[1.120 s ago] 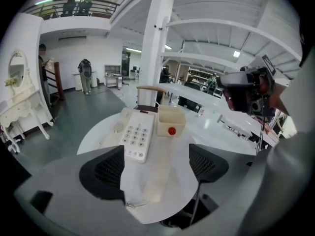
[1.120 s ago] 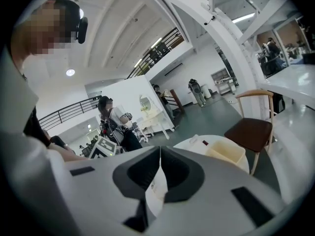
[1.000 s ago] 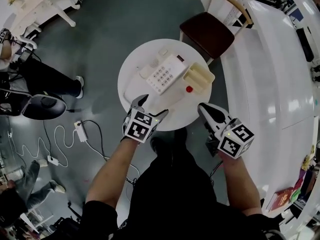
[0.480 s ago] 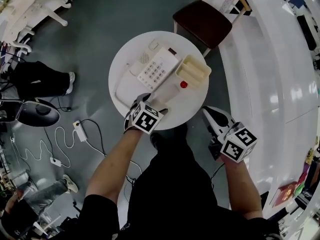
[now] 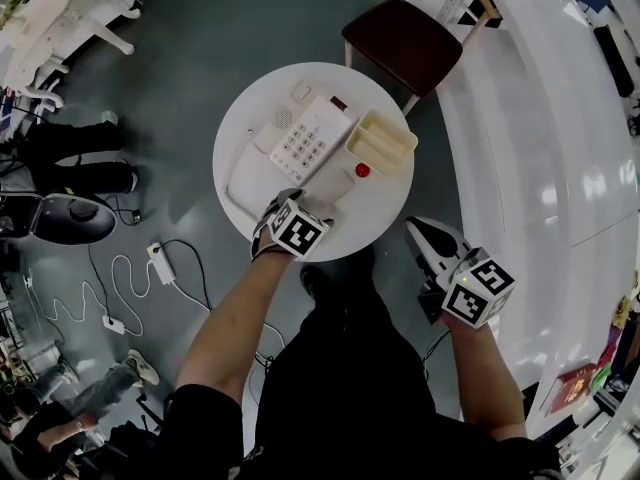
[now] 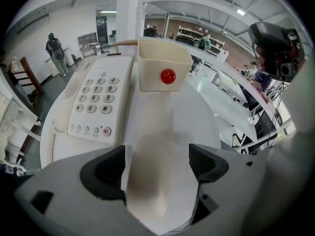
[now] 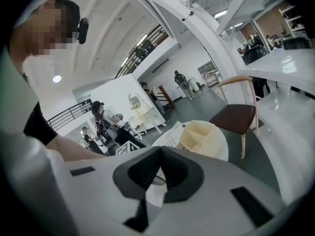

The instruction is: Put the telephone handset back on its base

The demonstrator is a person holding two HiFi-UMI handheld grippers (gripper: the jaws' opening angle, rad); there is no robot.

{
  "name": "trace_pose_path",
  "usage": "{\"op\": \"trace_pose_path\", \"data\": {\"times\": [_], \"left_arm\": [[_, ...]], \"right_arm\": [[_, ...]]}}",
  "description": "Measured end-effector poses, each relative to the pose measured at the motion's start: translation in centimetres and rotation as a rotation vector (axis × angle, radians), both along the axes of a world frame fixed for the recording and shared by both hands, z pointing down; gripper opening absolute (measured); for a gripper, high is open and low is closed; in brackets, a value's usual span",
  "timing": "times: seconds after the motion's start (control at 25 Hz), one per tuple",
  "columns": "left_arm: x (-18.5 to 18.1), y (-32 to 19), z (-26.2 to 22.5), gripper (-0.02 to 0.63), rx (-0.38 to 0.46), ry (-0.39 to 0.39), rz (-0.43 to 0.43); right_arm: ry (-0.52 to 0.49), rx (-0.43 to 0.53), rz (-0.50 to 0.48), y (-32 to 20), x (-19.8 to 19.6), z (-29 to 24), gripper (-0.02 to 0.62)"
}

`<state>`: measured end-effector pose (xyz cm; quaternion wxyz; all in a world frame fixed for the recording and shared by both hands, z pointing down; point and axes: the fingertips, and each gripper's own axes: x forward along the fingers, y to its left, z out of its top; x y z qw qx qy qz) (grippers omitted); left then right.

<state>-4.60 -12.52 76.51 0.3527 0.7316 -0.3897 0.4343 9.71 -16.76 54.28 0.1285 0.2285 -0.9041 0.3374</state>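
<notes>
A cream telephone base (image 5: 305, 140) with a keypad (image 6: 96, 104) sits on the round white table (image 5: 390, 208). Its handset (image 5: 335, 181) lies off the base on the tabletop, to the right of the keypad, and runs toward a beige organizer. My left gripper (image 5: 303, 206) is low over the handset's near end. In the left gripper view the handset (image 6: 155, 132) lies between the two jaws of the left gripper (image 6: 157, 166), which stands open astride it. My right gripper (image 5: 418, 230) hangs off the table's front right edge, and its jaws (image 7: 158, 156) are shut on nothing.
A beige organizer (image 5: 383, 136) with a red ball (image 5: 362, 169) at its front stands right of the phone. The coiled cord (image 5: 235, 168) curls at the table's left. A brown-seated chair (image 5: 400, 43) stands behind the table, and a long white counter (image 5: 540, 138) runs along the right. People's legs are at the far left.
My left gripper has slid forward over the table until its jaws straddle the handset's near end. The right gripper has barely moved.
</notes>
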Motion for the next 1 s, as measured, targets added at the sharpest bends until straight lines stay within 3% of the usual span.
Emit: {"op": "trace_pose_path", "data": {"times": [0.2, 0.32, 0.6, 0.72, 0.8, 1.0], "left_arm": [[0.5, 0.6, 1.1, 0.396, -0.049, -0.008, 0.019], [0.1, 0.5, 1.5, 0.353, -0.054, -0.033, 0.017], [0.1, 0.3, 1.6, 0.339, -0.067, -0.046, 0.005], [0.0, 0.4, 1.4, 0.304, -0.062, -0.052, -0.004], [-0.1, 0.4, 1.3, 0.231, -0.059, -0.056, -0.012], [-0.4, 0.6, 1.1, 0.218, -0.069, -0.055, -0.055]], "right_arm": [[-0.005, -0.015, -0.002, 0.0, 0.1, 0.5, 0.006], [-0.009, -0.019, -0.01, 0.1, 0.0, 0.5, 0.006], [-0.012, -0.036, -0.025, 0.4, 0.1, 1.0, 0.006], [-0.017, -0.042, -0.034, 0.5, 0.1, 0.9, 0.006], [-0.017, -0.045, -0.04, 0.6, 0.2, 1.0, 0.006], [-0.004, -0.047, -0.065, 0.7, 0.3, 1.2, 0.006]]}}
